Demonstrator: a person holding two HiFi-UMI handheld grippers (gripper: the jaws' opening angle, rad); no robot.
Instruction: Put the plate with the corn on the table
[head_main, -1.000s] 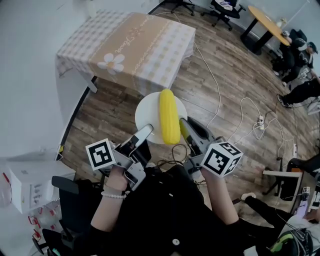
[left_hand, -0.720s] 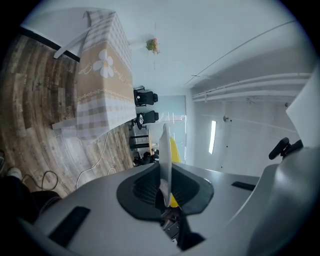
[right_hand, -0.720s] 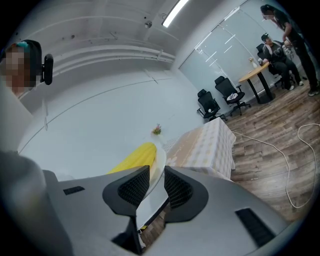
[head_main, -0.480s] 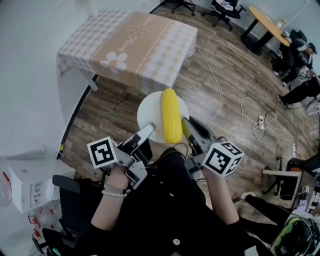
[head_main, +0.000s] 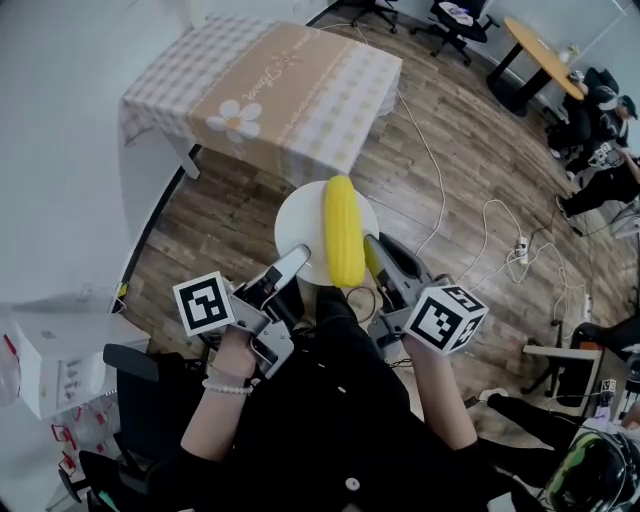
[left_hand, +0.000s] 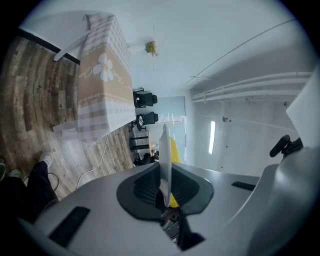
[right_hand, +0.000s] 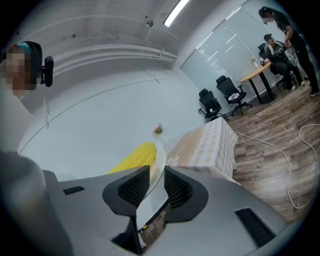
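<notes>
A white plate with a yellow corn cob lying on it hangs above the wooden floor, short of the checkered-cloth table. My left gripper is shut on the plate's near-left rim. My right gripper is shut on the near-right rim beside the cob's end. In the left gripper view the plate's edge stands between the pads, with the corn behind it and the table ahead. The right gripper view shows the rim between the jaws, the corn and the table.
White cables trail over the floor to the right. A round orange table with office chairs stands at the back right, and people sit near it. A white box rests at the left by the wall.
The plate with both grippers has drifted slightly right, and the table sits a little nearer in the view. Both grips are unchanged.
</notes>
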